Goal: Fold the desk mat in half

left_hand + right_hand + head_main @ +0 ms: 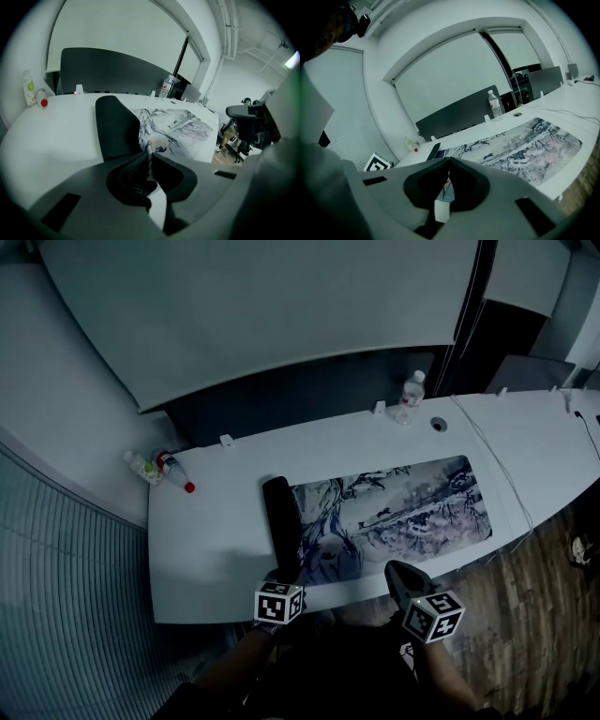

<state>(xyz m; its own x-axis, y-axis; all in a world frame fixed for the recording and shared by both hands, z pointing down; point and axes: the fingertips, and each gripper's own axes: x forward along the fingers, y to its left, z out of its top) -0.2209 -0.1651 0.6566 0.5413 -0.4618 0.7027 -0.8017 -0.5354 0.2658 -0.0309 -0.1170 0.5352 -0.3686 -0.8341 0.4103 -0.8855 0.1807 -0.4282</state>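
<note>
1. The printed desk mat (403,512) lies flat along the white table (202,549), its left end turned over with the black underside up.
2. The left claw (284,570) is clamped narrowly on the mat's near edge at that turned-over end.
3. The right claw (398,570) pinches the same near edge farther right.

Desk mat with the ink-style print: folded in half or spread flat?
Mostly spread: the printed desk mat lies flat on the white desk; only its left end is turned over, black underside up.
</note>
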